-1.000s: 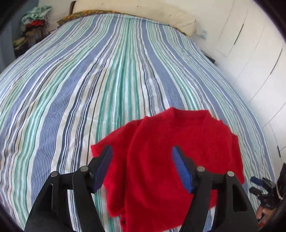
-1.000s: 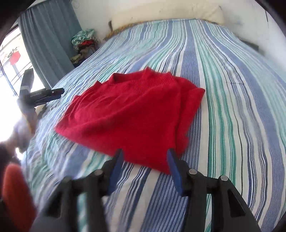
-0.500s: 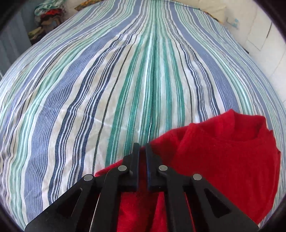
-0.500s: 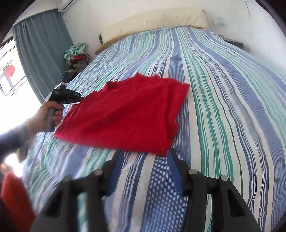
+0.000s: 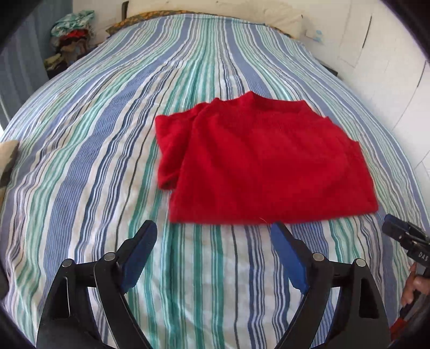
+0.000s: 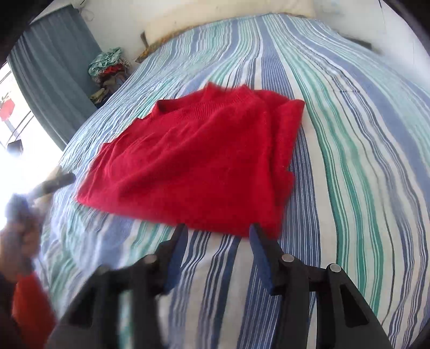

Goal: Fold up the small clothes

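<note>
Both sets of fingers are spread and hold nothing: the left gripper (image 5: 213, 239) and the right gripper (image 6: 219, 240) each hover just short of the near hem of the red sweater (image 5: 266, 163), which lies partly folded on the striped bed (image 5: 107, 134).

Striped bedsheet (image 5: 134, 150), blue, green and white, spread across bed. Cream pillow (image 5: 282, 18) at the head. Heap of mixed clothes (image 6: 108, 69) beside the bed near the wall. Grey-blue curtain (image 6: 53, 72) by bright window. White panelled wardrobe doors (image 5: 389, 67).
</note>
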